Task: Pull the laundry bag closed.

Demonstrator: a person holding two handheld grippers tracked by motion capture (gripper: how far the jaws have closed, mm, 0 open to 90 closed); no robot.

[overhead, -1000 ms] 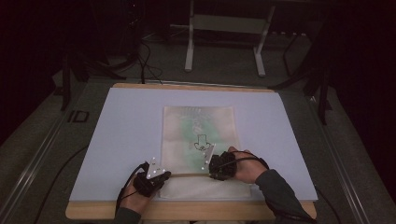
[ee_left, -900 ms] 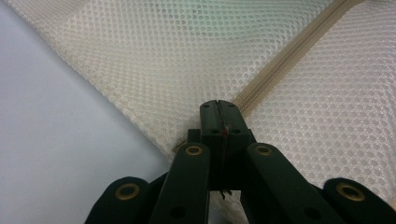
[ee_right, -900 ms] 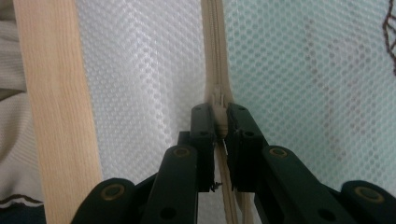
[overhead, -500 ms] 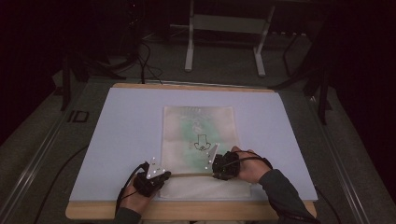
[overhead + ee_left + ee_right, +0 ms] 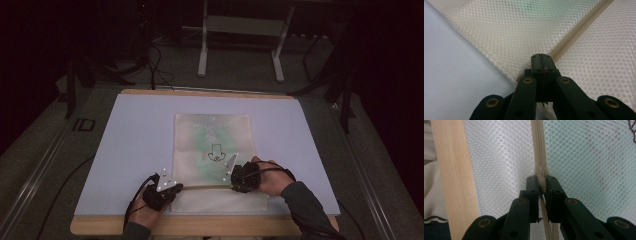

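A cream mesh zip bag with a black arrow drawing lies flat on the white mat. Its beige zipper runs across the bag's near end. My left gripper sits at the bag's near left corner, and in the left gripper view it is shut on the mesh edge where the zipper ends. My right gripper is near the zipper's right part. In the right gripper view it is shut on the zipper pull, with the zipper running ahead of it.
The mat lies on a wooden table whose front edge runs just beside the bag. A metal stand and cables sit on the dark floor behind the table. A person's hands and sleeves come in from the bottom.
My right gripper has crept slightly to the right along the zipper. The left gripper has stayed at the bag's corner.
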